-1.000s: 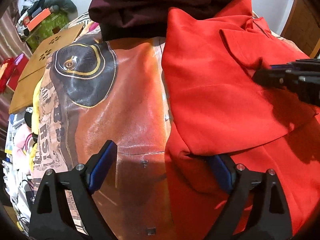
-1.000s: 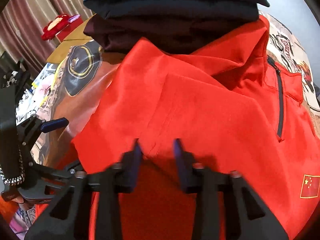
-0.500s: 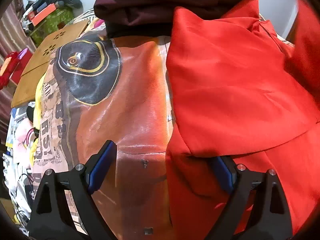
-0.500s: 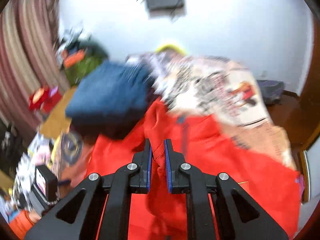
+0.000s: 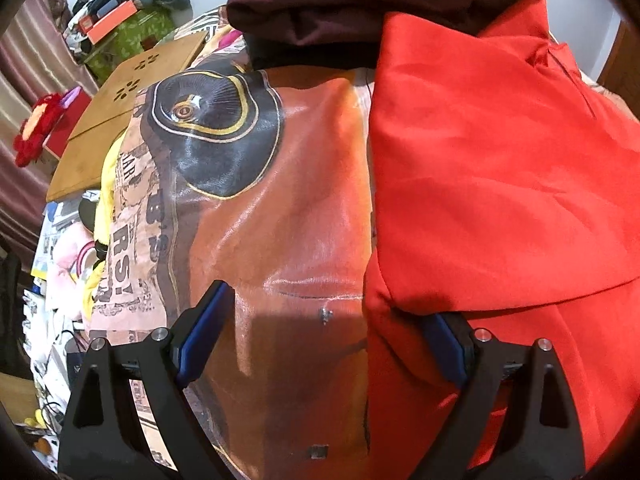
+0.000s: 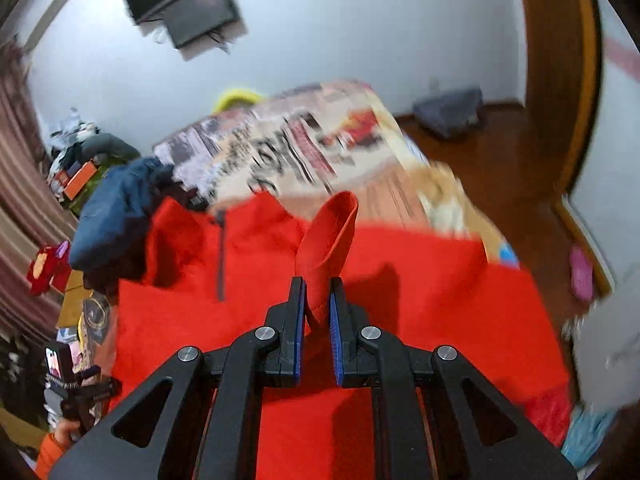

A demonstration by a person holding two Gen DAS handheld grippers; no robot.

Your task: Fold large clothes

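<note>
printed bedspread (image 6: 304, 148), white wall (image 6: 360, 32), wood floor (image 6: 500, 152).

White walls (image 6: 360, 40) all round, a dark monitor (image 6: 188, 4) mounted high. Striped maroon curtains (image 6: 20, 184) hang on the left side. Reddish wooden floor (image 6: 500, 160) runs to a wooden door frame (image 6: 560, 60). A printed bedspread (image 5: 280, 200) covers the bed, with a wooden board (image 5: 120, 108) beside it.

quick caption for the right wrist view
Right gripper shut on a sleeve of the red jacket, lifted above the bed.
</note>
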